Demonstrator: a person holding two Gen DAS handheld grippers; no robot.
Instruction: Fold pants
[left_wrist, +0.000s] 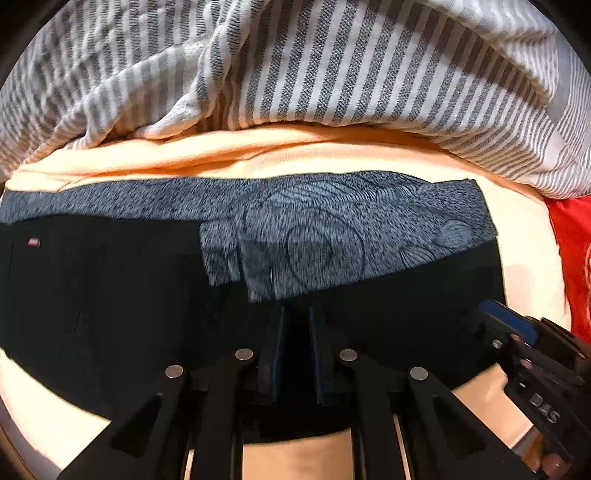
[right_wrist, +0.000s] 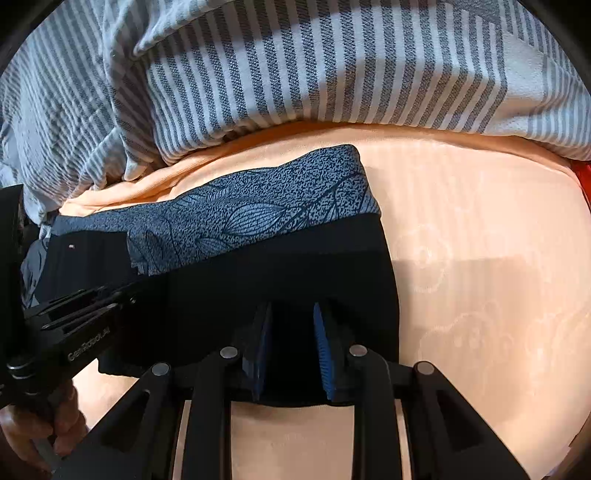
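Note:
The pants (left_wrist: 110, 295) are black with a blue-grey leaf-patterned band (left_wrist: 332, 229). They lie folded flat across a peach bed sheet (left_wrist: 221, 155). My left gripper (left_wrist: 298, 314) is over the black cloth at its near edge, jaws a little apart with black fabric between them. My right gripper (right_wrist: 292, 314) sits the same way at the right end of the pants (right_wrist: 314, 266), blue pads (right_wrist: 324, 354) apart with black fabric between. Whether either one pinches the cloth is unclear. Each gripper shows in the other's view, the right one (left_wrist: 517, 332) and the left one (right_wrist: 74, 314).
A grey and white striped blanket (left_wrist: 332, 66) is bunched along the far side of the bed. A red cloth (left_wrist: 572, 258) lies at the right edge. The peach sheet (right_wrist: 480, 258) spreads to the right of the pants.

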